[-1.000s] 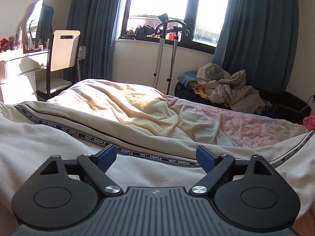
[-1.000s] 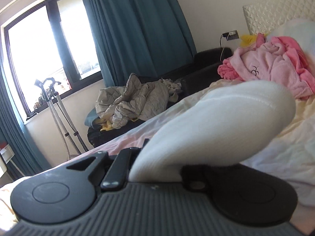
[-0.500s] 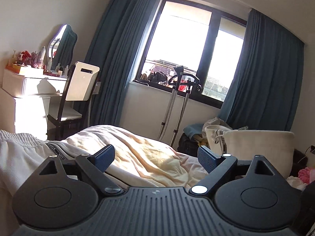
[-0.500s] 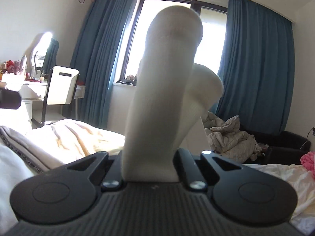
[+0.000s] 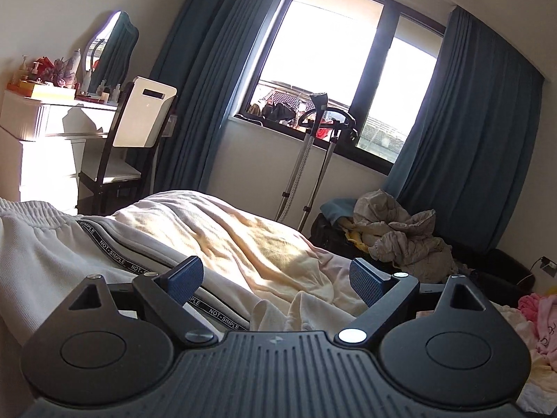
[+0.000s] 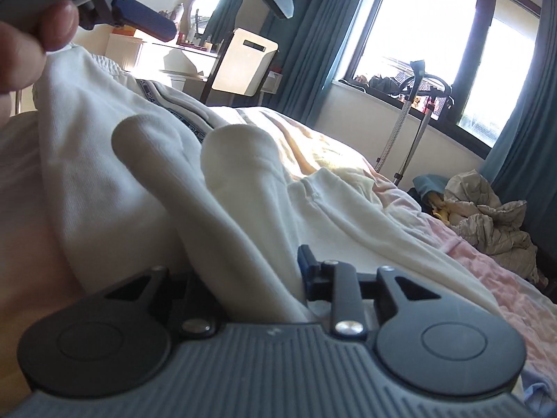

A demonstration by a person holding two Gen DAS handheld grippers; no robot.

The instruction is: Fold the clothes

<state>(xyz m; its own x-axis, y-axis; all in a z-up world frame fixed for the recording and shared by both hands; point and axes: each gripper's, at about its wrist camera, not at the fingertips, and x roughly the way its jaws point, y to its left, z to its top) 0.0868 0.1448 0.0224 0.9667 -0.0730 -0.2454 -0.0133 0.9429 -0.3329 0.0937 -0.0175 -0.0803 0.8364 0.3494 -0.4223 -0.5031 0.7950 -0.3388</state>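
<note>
I see the white socks (image 6: 222,188) lying across the cream trousers (image 6: 87,160) on the bed (image 6: 348,160), their cuffs between my right gripper (image 6: 250,278) jaws, which are opening around them. My left gripper (image 5: 275,275) hangs over the trousers' lettered stripe (image 5: 115,254), jaws wide apart with nothing between. A hand (image 6: 24,31) grips it.

A blurred hand (image 6: 21,35) is running off the upper left edge; white socks (image 6: 240,216) are hiding the right gripper's (image 6: 243,278) left finger.
</note>
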